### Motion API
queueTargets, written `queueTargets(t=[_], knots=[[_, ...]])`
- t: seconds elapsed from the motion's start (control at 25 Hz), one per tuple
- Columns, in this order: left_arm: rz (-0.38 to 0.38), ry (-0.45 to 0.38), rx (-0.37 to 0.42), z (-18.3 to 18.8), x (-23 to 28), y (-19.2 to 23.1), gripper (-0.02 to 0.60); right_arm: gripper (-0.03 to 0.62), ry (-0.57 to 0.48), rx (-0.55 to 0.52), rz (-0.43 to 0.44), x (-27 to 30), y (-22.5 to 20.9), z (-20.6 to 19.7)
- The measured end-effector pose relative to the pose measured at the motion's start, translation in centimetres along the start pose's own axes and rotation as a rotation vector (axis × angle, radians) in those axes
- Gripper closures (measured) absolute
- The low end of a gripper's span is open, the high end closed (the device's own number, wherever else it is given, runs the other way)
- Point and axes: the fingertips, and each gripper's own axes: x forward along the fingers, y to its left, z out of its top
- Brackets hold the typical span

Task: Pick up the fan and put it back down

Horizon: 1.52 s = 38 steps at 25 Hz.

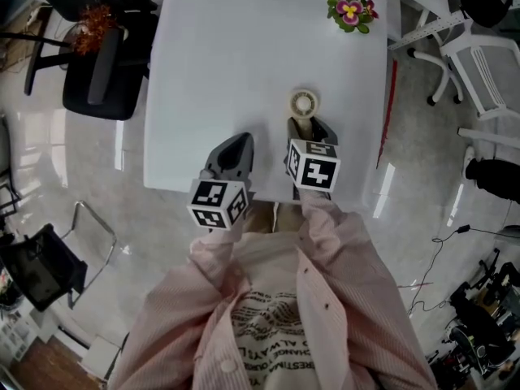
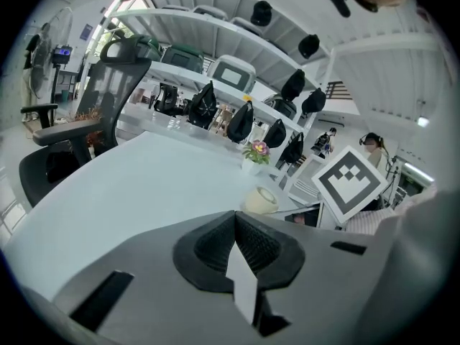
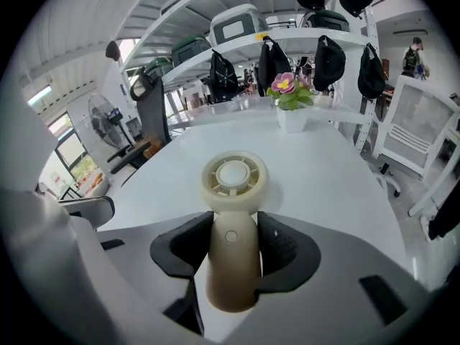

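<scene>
A cream hand-held fan (image 1: 304, 102) lies flat near the front right of the white table (image 1: 236, 55), round head pointing away from me. In the right gripper view its handle (image 3: 231, 257) runs back between the two black pads, which close against both sides. My right gripper (image 1: 303, 125) is shut on that handle; I cannot tell whether the fan rests on the table or hangs just above it. My left gripper (image 1: 236, 146) hovers over the table's front edge, left of the fan, its pads (image 2: 215, 239) pressed together with nothing between them. From there the fan (image 2: 260, 200) shows to the right.
A small pot of pink and yellow flowers (image 1: 352, 10) stands at the table's far right corner. A black office chair (image 1: 97, 63) sits off the left side, a white chair (image 1: 487, 63) off the right. Shelves with bags and boxes (image 3: 287, 56) stand behind.
</scene>
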Motion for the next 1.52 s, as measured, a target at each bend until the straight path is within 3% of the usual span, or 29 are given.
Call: queueTargets(t=[0.76,1.32,1.52], knots=[[0.007,-0.114,0.066,3.9,-3.8,-6.1,0.58,0.41,-0.211,-0.075,0.228,-10.5,-0.3,6.7],[0.012,-0.305,0.159,10.1,-8.0,-9.7,0.58,0.41,-0.388,-0.14,0.322,-18.8,-1.3,11.2],[0.018,-0.361,0.229,12.3,-9.6,-10.9,0.58,0.41,-0.456,-0.146,0.353,-21.5,-1.7,12.9]])
